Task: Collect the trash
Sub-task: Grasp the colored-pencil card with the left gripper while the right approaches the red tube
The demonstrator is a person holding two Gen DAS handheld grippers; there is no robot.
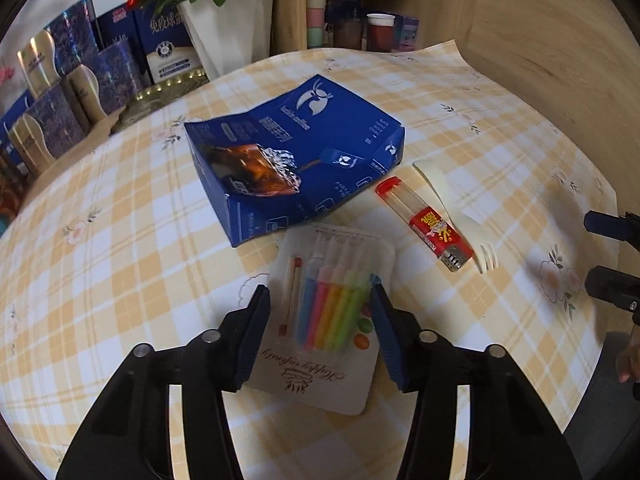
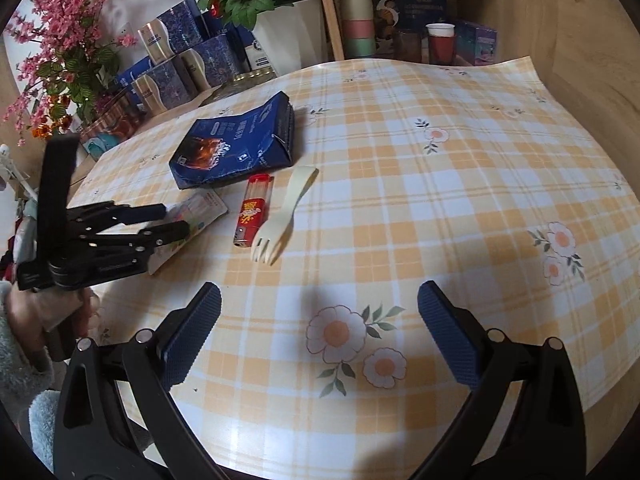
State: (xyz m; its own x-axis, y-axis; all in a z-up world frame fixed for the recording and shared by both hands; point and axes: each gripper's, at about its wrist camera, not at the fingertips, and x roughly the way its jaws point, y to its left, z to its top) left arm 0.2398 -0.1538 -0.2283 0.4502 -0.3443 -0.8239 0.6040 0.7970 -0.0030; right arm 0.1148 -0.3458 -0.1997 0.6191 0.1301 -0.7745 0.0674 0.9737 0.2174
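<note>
Table with a yellow-and-white checked tablecloth point(image 2: 400, 184) printed with flowers. Four trash items lie in a loose cluster on it.

The candle pack point(image 1: 320, 320), a white card with a clear blister of coloured candles and a match, lies flat nearest the left gripper point(image 1: 320, 300). That gripper's blue pads sit on either side of the blister, close at its edges; the picture is blurred there, so I cannot tell if they actually press on it. Jaws partly closed, medium gap. In the right wrist view the same gripper point(image 2: 178, 222) comes in from the left, low over the pack point(image 2: 200, 212), with the person's hand point(image 2: 48, 316) and a fuzzy pale sleeve behind it.

Crushed blue box point(image 1: 296, 152) lies flat just beyond the candle pack, touching or nearly touching its far edge. Red lighter point(image 1: 428, 224) with clear body lies to the right of the box, lying across a cream plastic fork point(image 1: 444, 208), tines toward the camera. In the right wrist view the lighter point(image 2: 254, 210) and fork point(image 2: 284, 216) are side by side, touching.

Right gripper point(image 2: 320, 320) hovers over bare tablecloth, jaws wide, nothing between them; its tips show at the right edge of the left view point(image 1: 612, 256).

Behind the table: a potted plant in a white pot point(image 2: 292, 36), blue boxes, stacked cups point(image 2: 356, 20).
</note>
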